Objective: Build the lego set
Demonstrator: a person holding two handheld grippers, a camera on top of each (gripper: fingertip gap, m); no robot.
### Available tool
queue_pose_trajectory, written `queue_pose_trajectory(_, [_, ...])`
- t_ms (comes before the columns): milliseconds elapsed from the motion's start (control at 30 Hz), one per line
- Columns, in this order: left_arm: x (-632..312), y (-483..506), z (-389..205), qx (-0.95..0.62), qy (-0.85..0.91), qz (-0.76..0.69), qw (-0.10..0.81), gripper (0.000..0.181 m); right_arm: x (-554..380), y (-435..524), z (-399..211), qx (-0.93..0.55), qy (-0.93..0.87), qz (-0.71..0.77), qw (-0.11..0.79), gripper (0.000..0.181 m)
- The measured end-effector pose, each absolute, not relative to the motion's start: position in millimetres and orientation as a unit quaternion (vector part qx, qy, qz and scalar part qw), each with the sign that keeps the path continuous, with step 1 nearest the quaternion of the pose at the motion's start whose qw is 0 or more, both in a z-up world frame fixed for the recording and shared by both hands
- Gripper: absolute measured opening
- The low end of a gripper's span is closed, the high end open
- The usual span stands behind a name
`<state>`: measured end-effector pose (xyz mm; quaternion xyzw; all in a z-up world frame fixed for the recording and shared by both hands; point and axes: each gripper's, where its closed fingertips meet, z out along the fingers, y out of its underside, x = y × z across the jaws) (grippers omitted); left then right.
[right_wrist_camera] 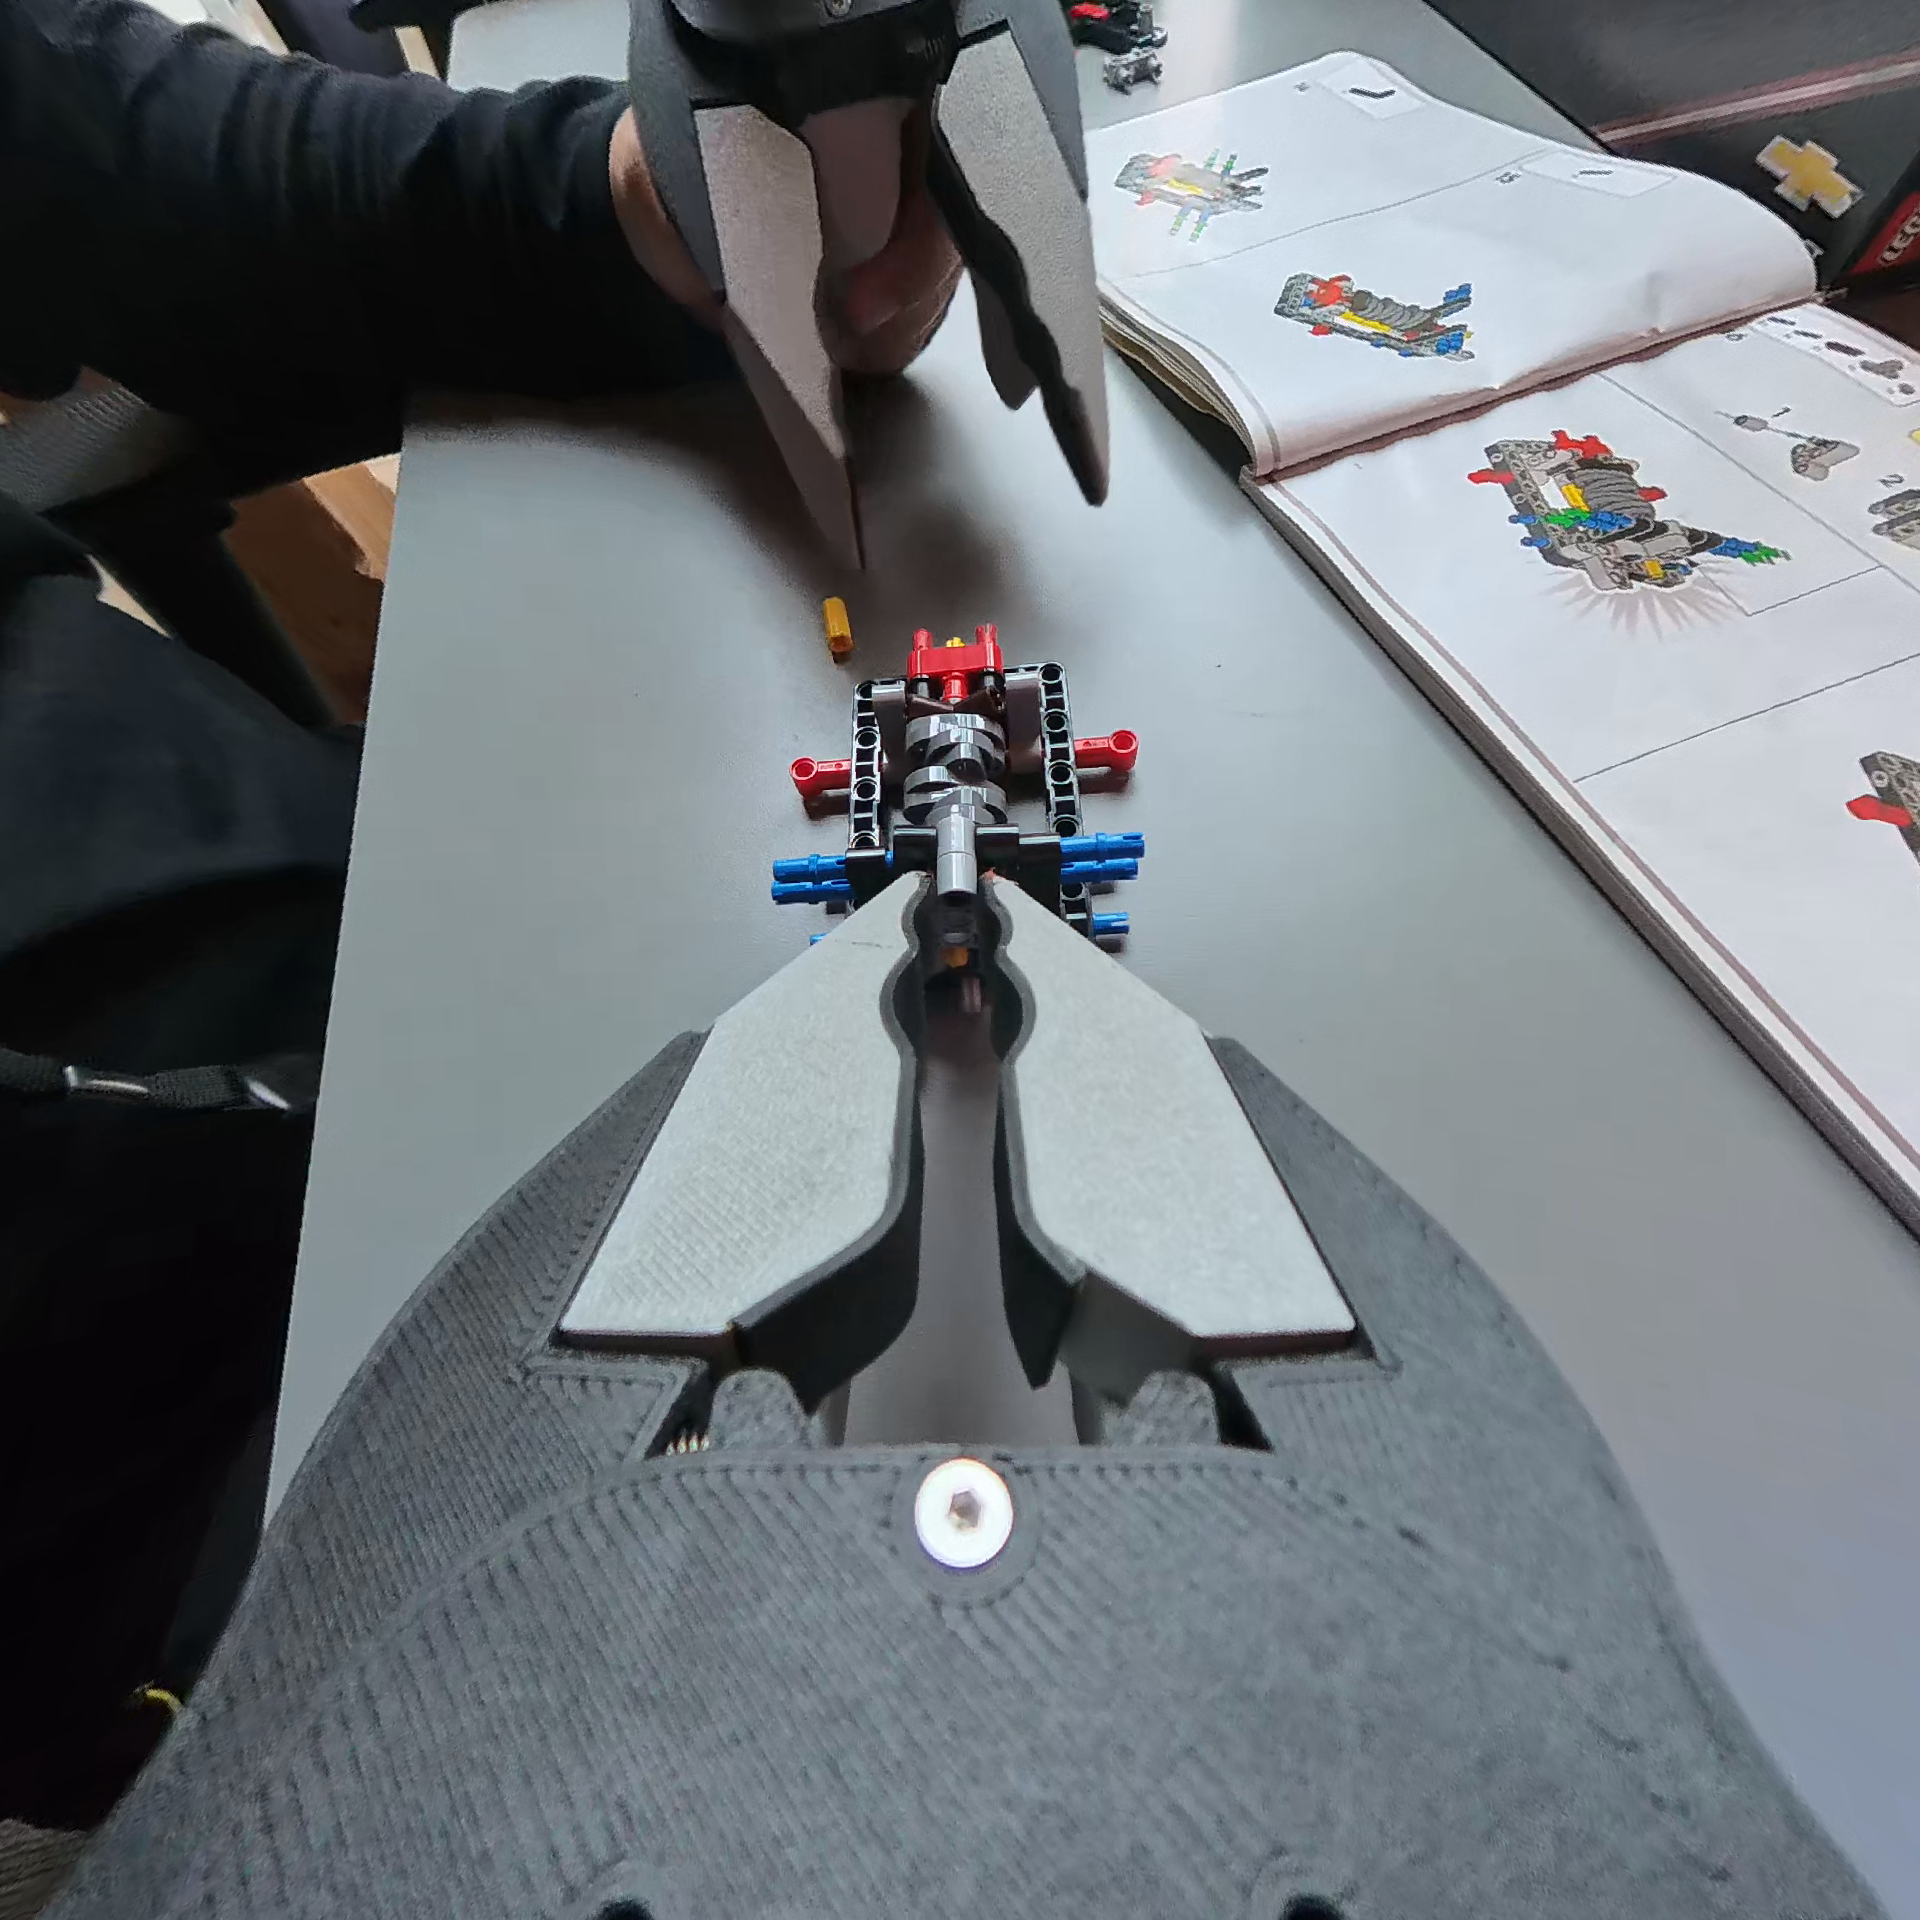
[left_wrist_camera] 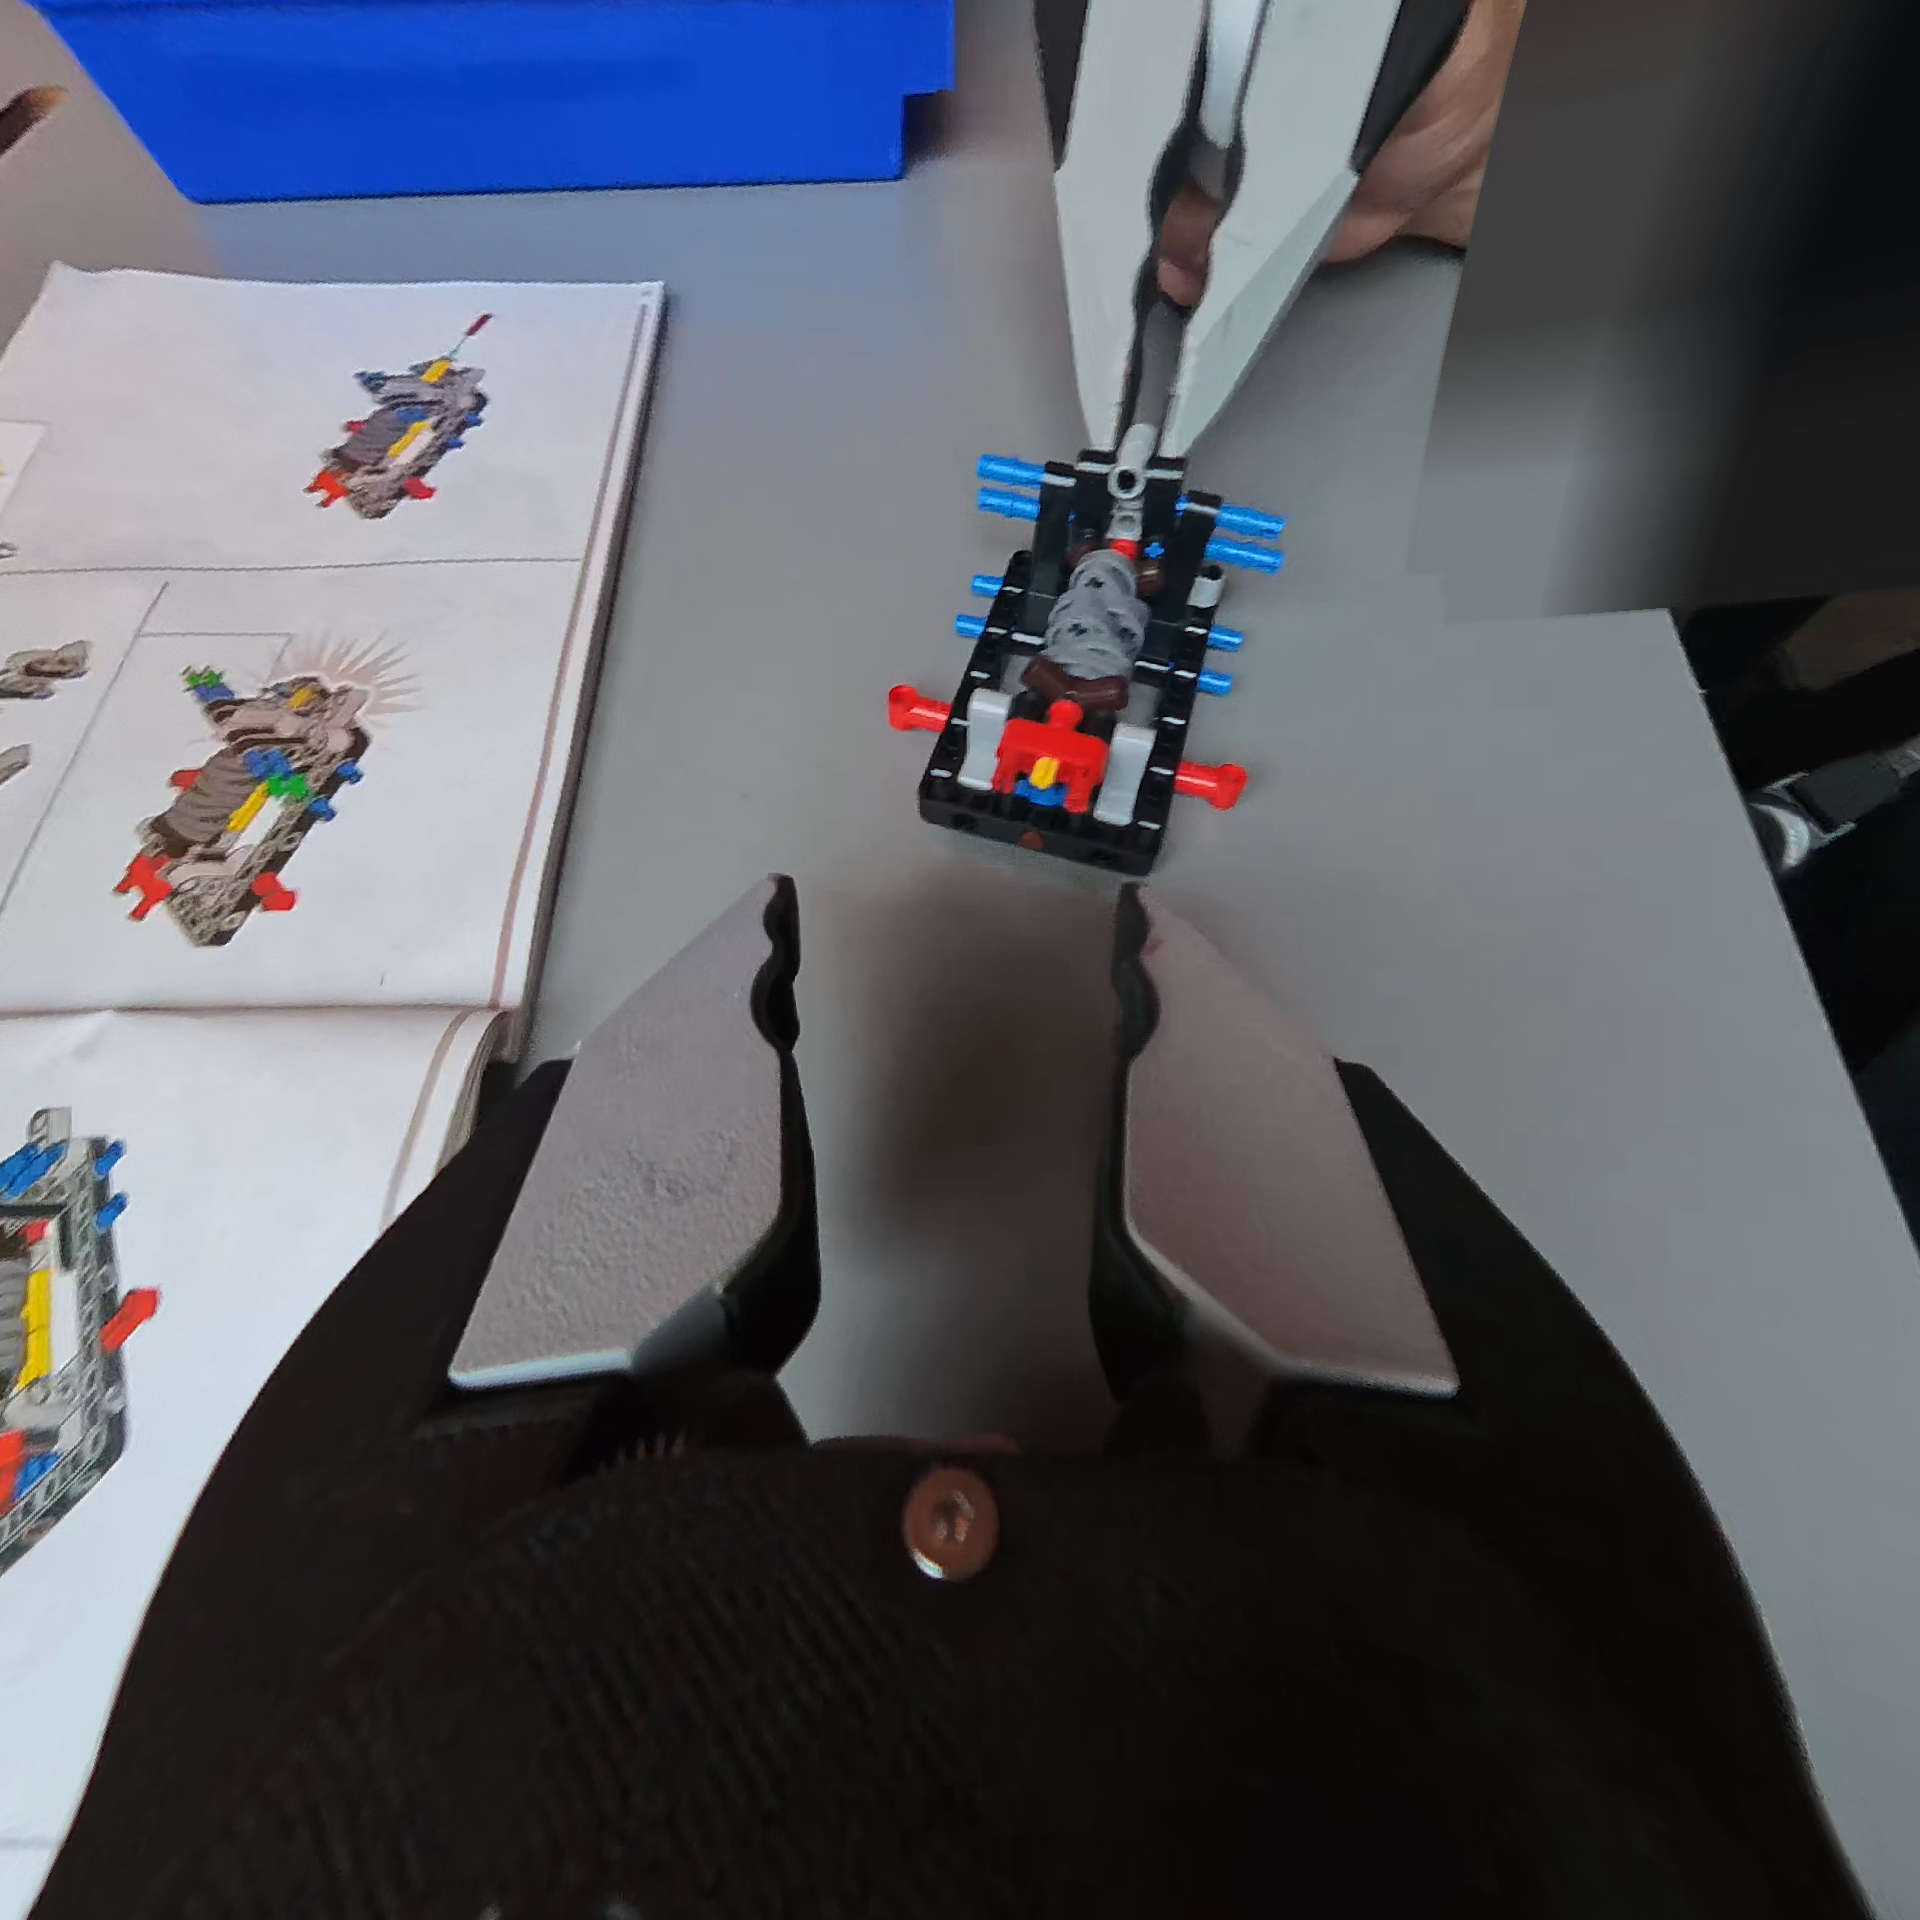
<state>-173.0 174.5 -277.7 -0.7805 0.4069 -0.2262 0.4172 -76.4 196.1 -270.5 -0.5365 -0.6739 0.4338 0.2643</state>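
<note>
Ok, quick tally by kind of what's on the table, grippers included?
Partly built lego assembly: 1
Loose yellow pin: 1
Open instruction booklet: 1
Blue bin: 1
Black box: 1
Grippers: 2 (left gripper, right gripper)
Total: 7, leaving out the blurred far pieces.

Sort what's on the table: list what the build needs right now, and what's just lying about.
In use:
- lego frame
- grey axle, pinched by the right gripper
- left gripper, open
- instruction book
- loose yellow pin, probably

Lying about:
- blue bin
- black box
- spare pieces, far off
</note>
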Motion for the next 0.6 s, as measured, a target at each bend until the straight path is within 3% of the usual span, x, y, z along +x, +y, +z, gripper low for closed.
queue_pose_trajectory(367, [-147, 174, -268, -0.767, 0.417, -0.251, 0.418, 0.056, -77, 196, -270, -0.552, -0.656, 0.458, 0.234, 0.004])
queue_pose_trajectory(600, [-110, 175, -269, -0.767, 0.466, -0.262, 0.355, 0.036, -76, 192, -270, -0.538, -0.671, 0.445, 0.249, 0.004])
